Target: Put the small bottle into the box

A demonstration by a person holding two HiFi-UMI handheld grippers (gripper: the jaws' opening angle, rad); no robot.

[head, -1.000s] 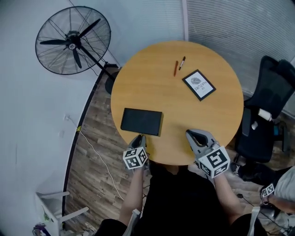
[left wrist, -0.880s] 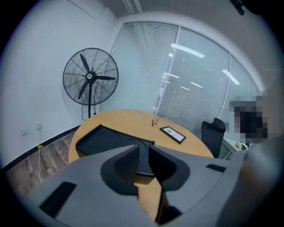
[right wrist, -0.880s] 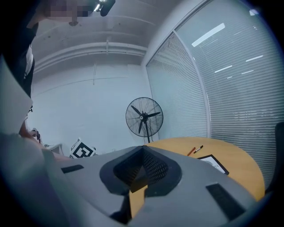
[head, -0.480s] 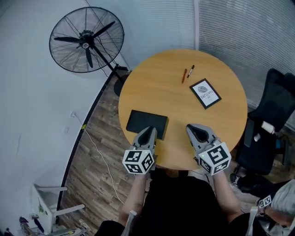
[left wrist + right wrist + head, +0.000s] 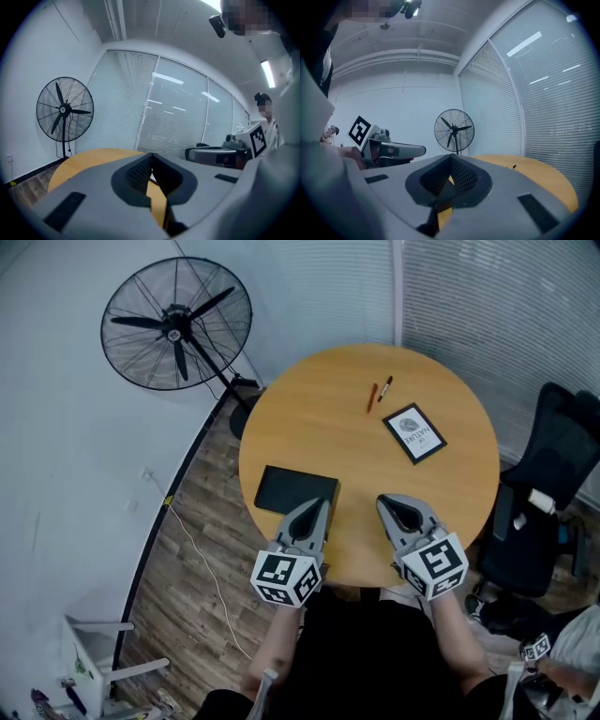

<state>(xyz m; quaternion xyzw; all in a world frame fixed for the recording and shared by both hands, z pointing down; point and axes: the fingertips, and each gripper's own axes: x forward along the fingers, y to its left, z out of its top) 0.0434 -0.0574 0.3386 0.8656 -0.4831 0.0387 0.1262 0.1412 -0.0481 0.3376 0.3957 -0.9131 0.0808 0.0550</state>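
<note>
my left tongs [image 5: 315,508] are closing, and in the left gripper view their tips meet with nothing between them. my right tongs [image 5: 390,506] are clenched too, tips together and empty in the right gripper view. both hover over the near edge of the round wooden surface [image 5: 441,493], side by side but apart, each pointing away from me.

the flat black box [image 5: 289,489] lies on the near left part of the surface with its lid on. seen from the head view, the tip of my left tongs overlaps the box's near right corner; i cannot tell whether they touch.

farther across the surface lie a red pen [image 5: 372,397] and a black pen [image 5: 384,388], close together, with a dark-framed card [image 5: 413,433] just beside them toward me. a standing fan [image 5: 176,322] is on the floor to the left, and a black office chair [image 5: 548,484] on the right.
</note>
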